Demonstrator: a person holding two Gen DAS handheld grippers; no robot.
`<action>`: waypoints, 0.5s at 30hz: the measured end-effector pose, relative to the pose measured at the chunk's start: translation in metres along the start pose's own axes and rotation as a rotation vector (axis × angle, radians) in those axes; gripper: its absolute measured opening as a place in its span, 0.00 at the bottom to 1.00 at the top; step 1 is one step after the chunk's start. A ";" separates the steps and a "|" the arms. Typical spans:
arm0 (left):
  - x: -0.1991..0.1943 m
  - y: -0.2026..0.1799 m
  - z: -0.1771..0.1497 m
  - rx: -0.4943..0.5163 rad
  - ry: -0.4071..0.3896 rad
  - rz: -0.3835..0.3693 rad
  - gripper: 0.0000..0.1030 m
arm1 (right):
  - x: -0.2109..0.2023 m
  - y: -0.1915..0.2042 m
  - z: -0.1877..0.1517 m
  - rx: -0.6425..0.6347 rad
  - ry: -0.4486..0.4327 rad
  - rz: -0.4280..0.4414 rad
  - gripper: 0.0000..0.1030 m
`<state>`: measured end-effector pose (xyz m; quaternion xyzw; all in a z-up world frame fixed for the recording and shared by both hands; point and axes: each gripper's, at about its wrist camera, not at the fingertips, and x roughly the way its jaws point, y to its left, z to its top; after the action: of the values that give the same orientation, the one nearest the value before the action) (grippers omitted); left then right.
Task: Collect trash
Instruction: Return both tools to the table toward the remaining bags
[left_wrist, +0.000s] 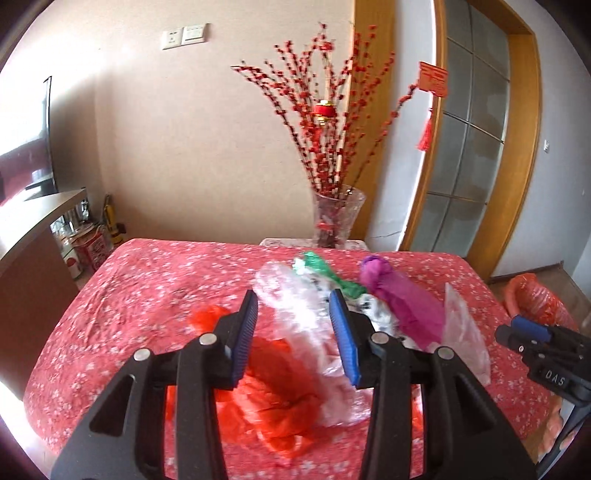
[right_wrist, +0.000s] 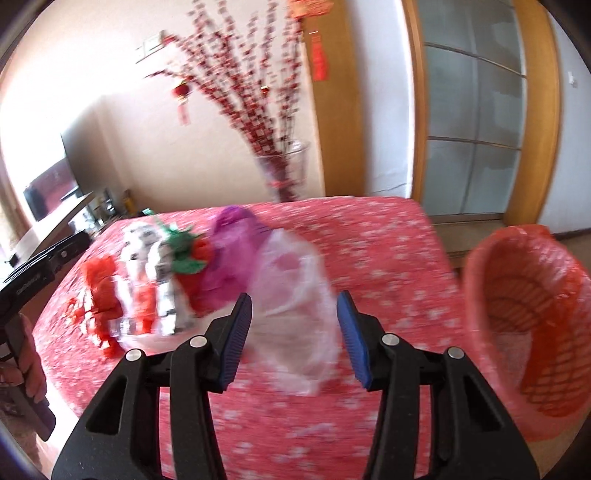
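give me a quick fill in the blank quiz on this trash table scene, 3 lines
1. The purple bag lies on a ____ floral tablecloth.
2. The glass vase holds branches with ____ blossoms.
3. The basket beside the table is lined with a ____ plastic bag.

Missing words: red; red; red
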<state>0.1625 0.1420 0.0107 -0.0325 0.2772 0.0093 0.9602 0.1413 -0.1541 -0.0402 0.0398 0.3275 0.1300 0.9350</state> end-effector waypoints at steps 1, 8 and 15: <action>0.000 0.004 -0.001 -0.004 0.001 0.004 0.40 | 0.002 0.006 0.000 -0.006 0.004 0.004 0.48; -0.004 0.028 -0.006 -0.041 0.003 0.012 0.40 | 0.028 0.042 -0.003 -0.039 0.052 -0.010 0.41; -0.001 0.037 -0.010 -0.065 0.012 0.018 0.40 | 0.051 0.041 -0.005 0.062 0.127 -0.045 0.41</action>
<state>0.1545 0.1783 0.0007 -0.0614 0.2827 0.0268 0.9569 0.1673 -0.1008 -0.0685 0.0530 0.3910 0.1013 0.9133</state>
